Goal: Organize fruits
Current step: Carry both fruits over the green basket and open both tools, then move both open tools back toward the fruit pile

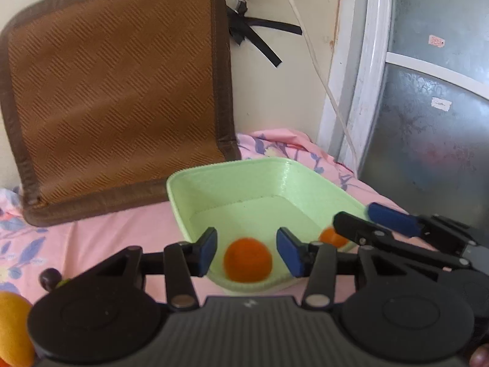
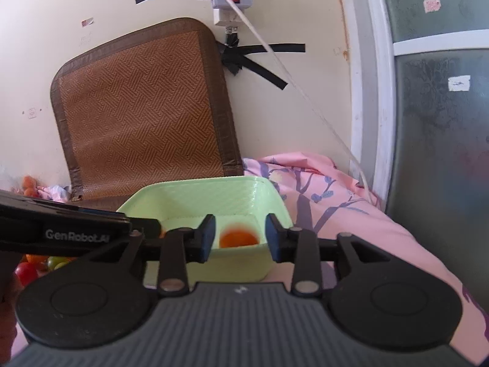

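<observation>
Oranges: we see one (image 1: 247, 260) inside the green tray (image 1: 244, 180), just past our left gripper (image 1: 247, 252), fingers apart; another (image 2: 238, 239) lies in the tray by our right gripper (image 2: 240, 238), fingers apart too

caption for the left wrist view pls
Open left gripper over a green tray holding two orange fruits, right gripper alongside.

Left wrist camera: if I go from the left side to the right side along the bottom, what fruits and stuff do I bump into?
Yellow-orange fruit → dark plum-like fruit → orange in the green tray → second orange → the right gripper reaching in.
</observation>
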Tool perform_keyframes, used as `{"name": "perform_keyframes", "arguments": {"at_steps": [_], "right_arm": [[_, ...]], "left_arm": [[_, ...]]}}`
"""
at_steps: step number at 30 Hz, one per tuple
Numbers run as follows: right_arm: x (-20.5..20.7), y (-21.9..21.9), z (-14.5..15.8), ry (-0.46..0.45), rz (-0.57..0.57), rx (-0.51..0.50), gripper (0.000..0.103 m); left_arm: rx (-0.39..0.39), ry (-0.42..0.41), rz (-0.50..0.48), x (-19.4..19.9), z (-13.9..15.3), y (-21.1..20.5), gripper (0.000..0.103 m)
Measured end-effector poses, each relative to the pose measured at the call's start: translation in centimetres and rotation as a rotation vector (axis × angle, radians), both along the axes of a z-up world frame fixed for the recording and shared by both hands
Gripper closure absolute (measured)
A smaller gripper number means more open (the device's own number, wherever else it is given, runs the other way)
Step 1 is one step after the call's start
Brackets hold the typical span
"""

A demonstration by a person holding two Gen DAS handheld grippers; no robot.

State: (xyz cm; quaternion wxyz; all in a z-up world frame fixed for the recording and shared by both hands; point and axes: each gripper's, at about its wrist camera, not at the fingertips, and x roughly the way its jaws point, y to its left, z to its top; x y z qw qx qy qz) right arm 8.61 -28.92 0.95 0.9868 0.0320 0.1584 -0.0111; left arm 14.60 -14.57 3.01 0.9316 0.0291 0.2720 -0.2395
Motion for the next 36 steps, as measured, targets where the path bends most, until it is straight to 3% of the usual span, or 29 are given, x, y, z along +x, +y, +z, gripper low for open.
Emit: {"name": "perform_keyframes", "arguments": {"at_steps": [4,9,16,21,24,31,36], "right_arm": [[-0.3,-0.7,0.1,-0.014,-0.014,0.037,0.051],[-0.5,-2.2,0.0,-0.033,-0.079,0.101,0.051],[-0.5,-4.1,-0.3,-0.022,-0.163,0.210,0.051],[-1.4,-2.7,-0.1,-0.037,-0.160,0.156,0.051],[-1.8,-2.2,-0.1,0.004,-0.130,0.185,0.051],[-6.3,0.8,-0.7,0.040,-0.052,0.191,0.051],[-9.7,4.5,-0.8,0.021,0.024,0.171,0.050]], "left_arm": [[-0.025,-0.016,0.005,-0.8,1.1,1.0,0.047],[-0.019,-0.123,0.031,-5.0,2.6,4.3,0.044],[0.074,-0.183,0.144,-12.2,1.6,10.8,0.040],[0.039,-0.097,0.264,-13.6,0.4,14.5,0.040],[0.057,-0.061,0.312,-13.6,-0.6,15.3,0.040],[0.080,0.049,0.366,-13.3,-3.2,15.7,0.042],[0.102,0.065,0.382,-13.1,-3.4,15.6,0.039]]}}
